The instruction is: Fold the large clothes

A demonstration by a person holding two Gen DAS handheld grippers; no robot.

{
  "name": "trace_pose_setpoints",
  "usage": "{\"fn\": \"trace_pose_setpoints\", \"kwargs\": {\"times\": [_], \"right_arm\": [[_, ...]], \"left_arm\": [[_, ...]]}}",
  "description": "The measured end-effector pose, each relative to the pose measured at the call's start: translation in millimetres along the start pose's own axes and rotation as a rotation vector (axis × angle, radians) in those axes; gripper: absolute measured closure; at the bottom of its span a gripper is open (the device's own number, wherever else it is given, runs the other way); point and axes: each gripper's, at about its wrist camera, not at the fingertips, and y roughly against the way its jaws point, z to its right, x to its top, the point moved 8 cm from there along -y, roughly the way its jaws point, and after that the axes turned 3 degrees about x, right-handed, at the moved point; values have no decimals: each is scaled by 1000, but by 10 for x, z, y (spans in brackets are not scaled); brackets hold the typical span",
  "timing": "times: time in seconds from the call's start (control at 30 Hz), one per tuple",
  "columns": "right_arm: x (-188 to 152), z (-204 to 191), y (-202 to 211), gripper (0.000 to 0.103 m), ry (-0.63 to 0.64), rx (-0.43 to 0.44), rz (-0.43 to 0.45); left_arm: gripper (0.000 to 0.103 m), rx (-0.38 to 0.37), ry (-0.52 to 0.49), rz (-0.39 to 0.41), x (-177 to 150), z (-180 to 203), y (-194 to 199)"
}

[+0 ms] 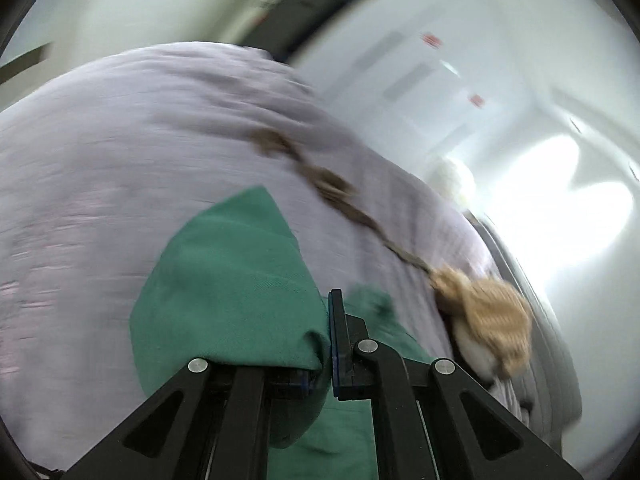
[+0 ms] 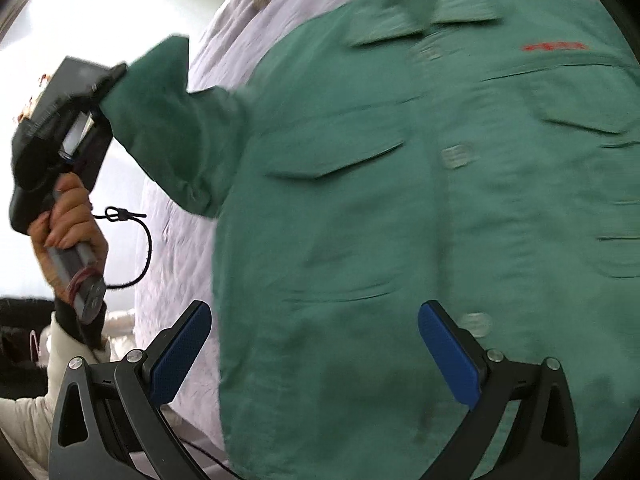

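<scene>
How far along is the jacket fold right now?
Early. Done: the green jacket lies front-up and spread on the lilac bedspread. In hand: the left gripper is shut on the sleeve and holds it lifted. The right gripper hovers open over the hem. Left: no fold shows, both sleeves and the body remain.

No text can be read anywhere. The green buttoned work jacket with flap pockets bears a short line of red embroidered lettering on its chest, at the far right in the right wrist view, but motion blur smears it past reading. In the left wrist view, two small red signs or stickers stand on the pale far wall to the right, also too blurred to make out any letters or numbers.
</scene>
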Motion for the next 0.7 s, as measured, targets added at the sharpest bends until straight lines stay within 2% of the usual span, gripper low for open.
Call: {"fn": "trace_pose_setpoints", "kwargs": {"times": [0.1,0.23,0.3,0.33,0.4,0.43,0.47,0.5,0.53,0.57,0.63,0.7], "right_arm": [[52,325,261,0,-62,-32,47],[69,814,580,0,-154,-83,87],[73,992,672,0,-186,-102,92],[68,1070,700,0,-199,-112,94],[65,1221,768,0,-215,-131,99],[78,1257,787,0,-218,-136,102],[103,1272,802,0,-216,-143,106],[143,1277,820,0,-208,-153,111],[180,1285,819,0,-196,-160,115],[242,1328,849,0,-185,-165,120],[348,1303,916,0,-130,-181,131],[513,1118,890,0,-35,-198,144]], "left_arm": [[95,-59,-108,-89,-290,730,-497],[95,-37,-225,-239,-879,1314,-1222],[95,31,-302,-312,-1257,1415,-1527],[95,89,-348,-338,-1431,1420,-1681],[94,170,-409,-373,-1709,1353,-1799],[90,212,-438,-394,-1837,1313,-1837],[67,233,-456,-411,-1955,1300,-1883],[29,247,-466,-427,-2051,1266,-1891],[16,257,-468,-423,-2073,1230,-1867],[10,272,-478,-395,-2073,1220,-1794],[10,288,-513,-383,-2055,1200,-1687],[10,319,-530,-351,-1954,1162,-1492]]}}
